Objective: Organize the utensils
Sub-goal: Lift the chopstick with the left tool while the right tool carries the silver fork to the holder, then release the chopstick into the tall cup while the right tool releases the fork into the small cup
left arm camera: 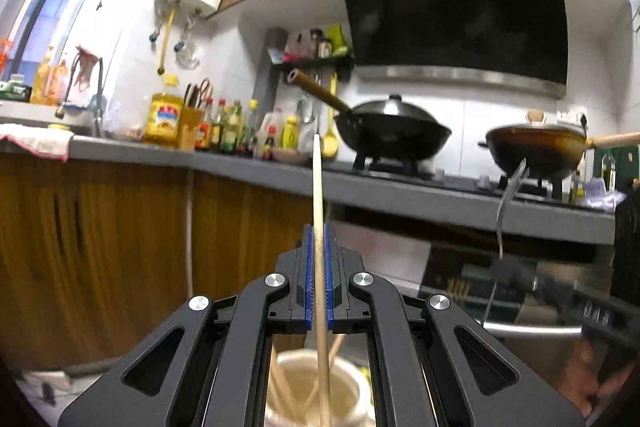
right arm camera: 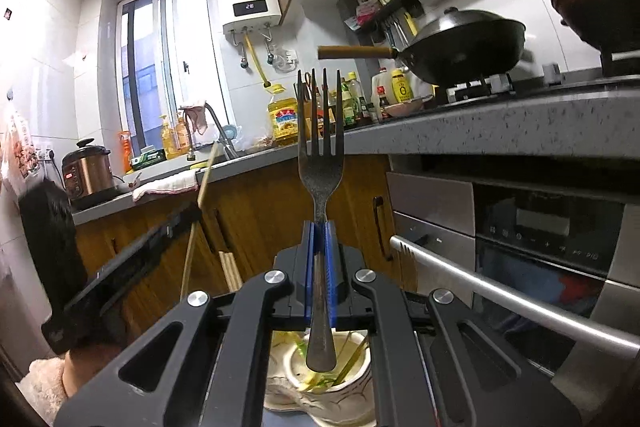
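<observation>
My left gripper is shut on a wooden chopstick held upright; its lower end hangs over a cream cup holding several chopsticks. My right gripper is shut on a metal fork, tines up, its handle end over a white patterned cup with yellow-green items inside. The fork also shows blurred in the left wrist view. The left gripper with its chopstick shows in the right wrist view, at the left.
A grey kitchen counter runs across, with oil and sauce bottles, a black wok and a brown pan on the stove. An oven with a steel handle is at the right. Wooden cabinets lie below.
</observation>
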A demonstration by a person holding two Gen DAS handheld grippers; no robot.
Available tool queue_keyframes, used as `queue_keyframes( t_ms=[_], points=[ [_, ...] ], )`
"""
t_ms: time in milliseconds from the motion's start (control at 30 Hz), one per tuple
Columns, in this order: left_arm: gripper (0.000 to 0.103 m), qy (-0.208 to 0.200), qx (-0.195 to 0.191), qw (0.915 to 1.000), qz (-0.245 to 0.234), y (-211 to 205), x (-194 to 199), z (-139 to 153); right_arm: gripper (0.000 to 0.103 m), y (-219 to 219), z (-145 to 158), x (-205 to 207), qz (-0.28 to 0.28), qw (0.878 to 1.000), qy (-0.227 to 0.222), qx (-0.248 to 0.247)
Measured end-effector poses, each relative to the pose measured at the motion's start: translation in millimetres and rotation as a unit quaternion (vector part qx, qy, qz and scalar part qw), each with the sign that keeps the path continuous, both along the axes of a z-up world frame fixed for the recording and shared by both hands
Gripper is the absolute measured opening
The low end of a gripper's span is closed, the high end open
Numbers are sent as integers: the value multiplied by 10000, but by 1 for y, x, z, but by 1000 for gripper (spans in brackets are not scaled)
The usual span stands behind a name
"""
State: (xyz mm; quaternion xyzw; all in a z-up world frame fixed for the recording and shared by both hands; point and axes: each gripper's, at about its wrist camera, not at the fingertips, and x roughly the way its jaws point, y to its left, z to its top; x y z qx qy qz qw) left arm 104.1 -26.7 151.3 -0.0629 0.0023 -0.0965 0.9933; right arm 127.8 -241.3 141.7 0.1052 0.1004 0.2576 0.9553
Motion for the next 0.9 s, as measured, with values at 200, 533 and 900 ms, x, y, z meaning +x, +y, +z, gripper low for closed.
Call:
queue_keyframes(
  t_ms=[200, 533, 900],
  points=[
    [5, -77, 173, 9994, 273, -8, 25, -13, 5, 4, -20, 20, 98, 9995, 295, -100],
    [5, 117, 104, 9995, 280, -2, 11, -49, 5, 9, -42, 26, 215, 9988, 311, -301],
    [5, 466, 299, 9983, 186, -2, -16, -74, 5, 22, -69, 18, 401, 9933, 675, -847]
  ],
)
